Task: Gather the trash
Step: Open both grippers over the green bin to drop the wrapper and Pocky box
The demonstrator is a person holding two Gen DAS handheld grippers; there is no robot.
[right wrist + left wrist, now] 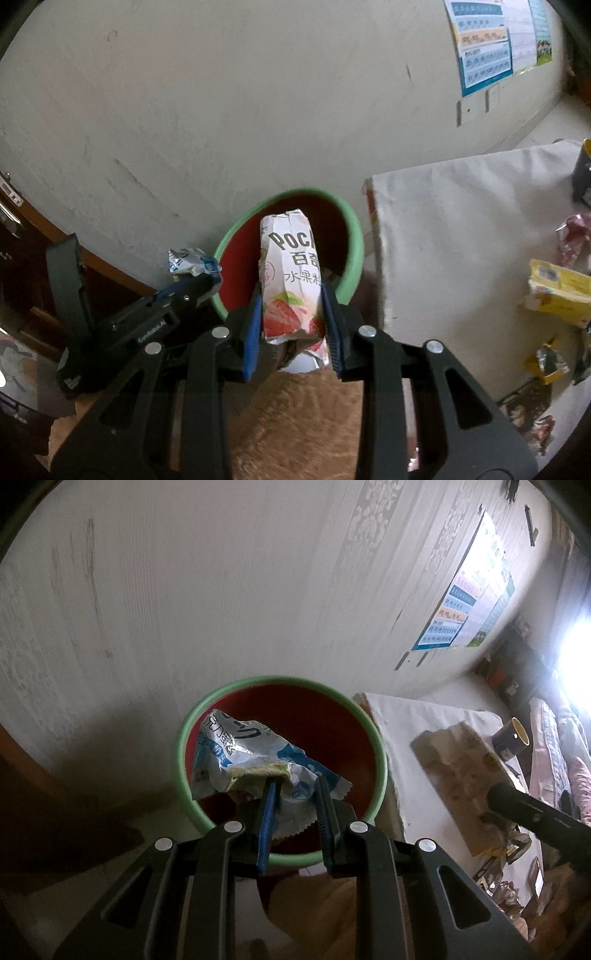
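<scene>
A bin with a green rim (181, 746) and a red inside stands on the floor against the wall. My left gripper (297, 782) is shut on a crumpled white and blue wrapper (243, 753), which hangs over the bin's mouth. My right gripper (291, 290) is shut on a crushed white snack box with strawberries (291, 273), held just before the bin's rim (354, 251). In the right wrist view the left gripper (212, 278) with its wrapper (192, 262) sits at the bin's left edge. The left wrist view shows the right gripper (493, 797) and its blurred box (458, 771) to the bin's right.
A table under a white cloth (461, 221) stands right of the bin. It holds a yellow box (557, 291), a dark mug (511, 738) and several loose wrappers (574, 236). Dark wooden furniture (33, 266) sits left. A poster (495, 40) hangs on the wall.
</scene>
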